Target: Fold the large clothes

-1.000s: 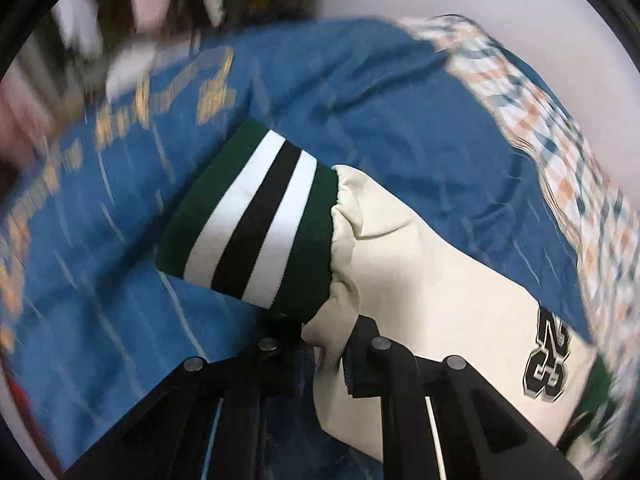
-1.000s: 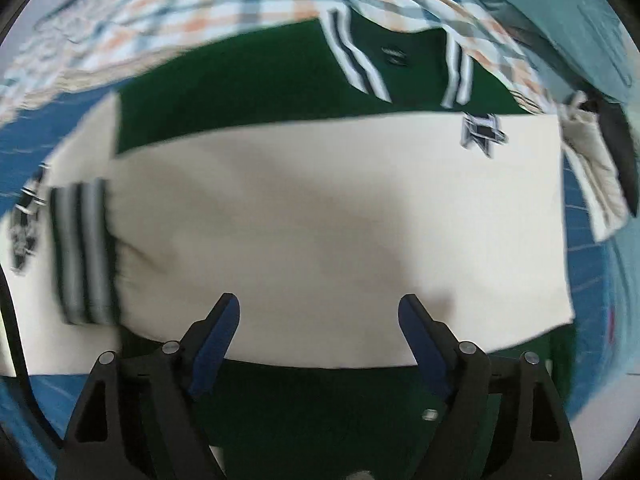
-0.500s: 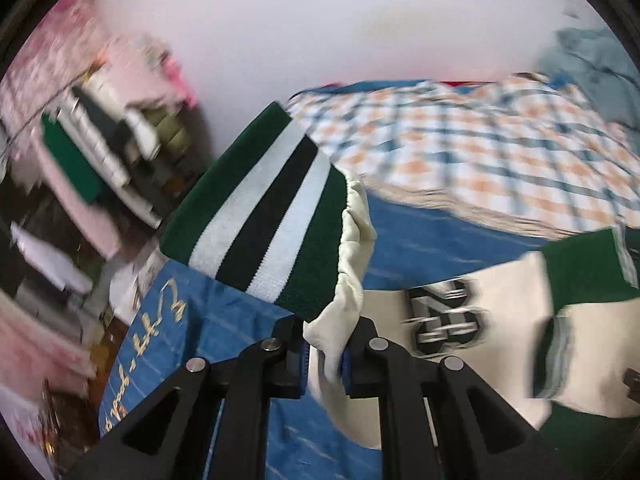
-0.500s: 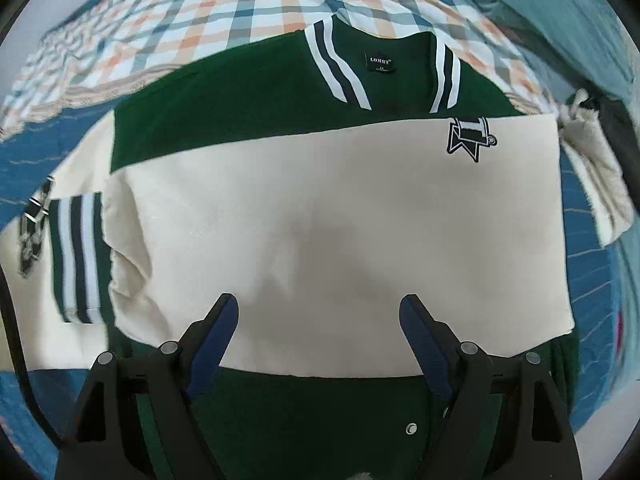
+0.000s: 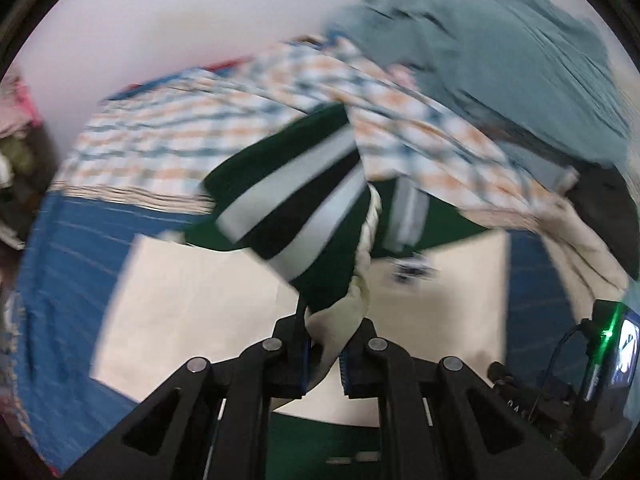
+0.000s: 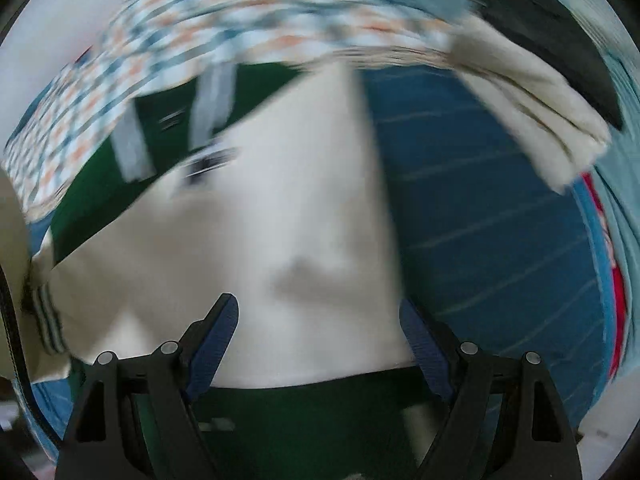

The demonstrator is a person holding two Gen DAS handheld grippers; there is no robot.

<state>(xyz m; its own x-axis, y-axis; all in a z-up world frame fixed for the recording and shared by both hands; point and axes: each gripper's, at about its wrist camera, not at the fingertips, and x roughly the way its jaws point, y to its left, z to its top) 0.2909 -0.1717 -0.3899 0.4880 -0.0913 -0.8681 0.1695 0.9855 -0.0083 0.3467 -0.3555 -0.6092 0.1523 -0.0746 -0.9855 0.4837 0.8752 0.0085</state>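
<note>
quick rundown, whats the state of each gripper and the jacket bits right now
left gripper: shut on the cream sleeve
striped cuff: lifted above the jacket
right gripper: open, holding nothing
jacket: lying flat on the blue bedding

Home bedrm; bed w/ blue sheet (image 6: 500, 216); plaid blanket (image 5: 192, 128); clothes piled.

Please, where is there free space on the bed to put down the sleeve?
The blue sheet right of the jacket is bare, bordered above by the cream cloth. The left gripper holds the sleeve. Crowded behind: plaid blanket, teal cloth.
</note>
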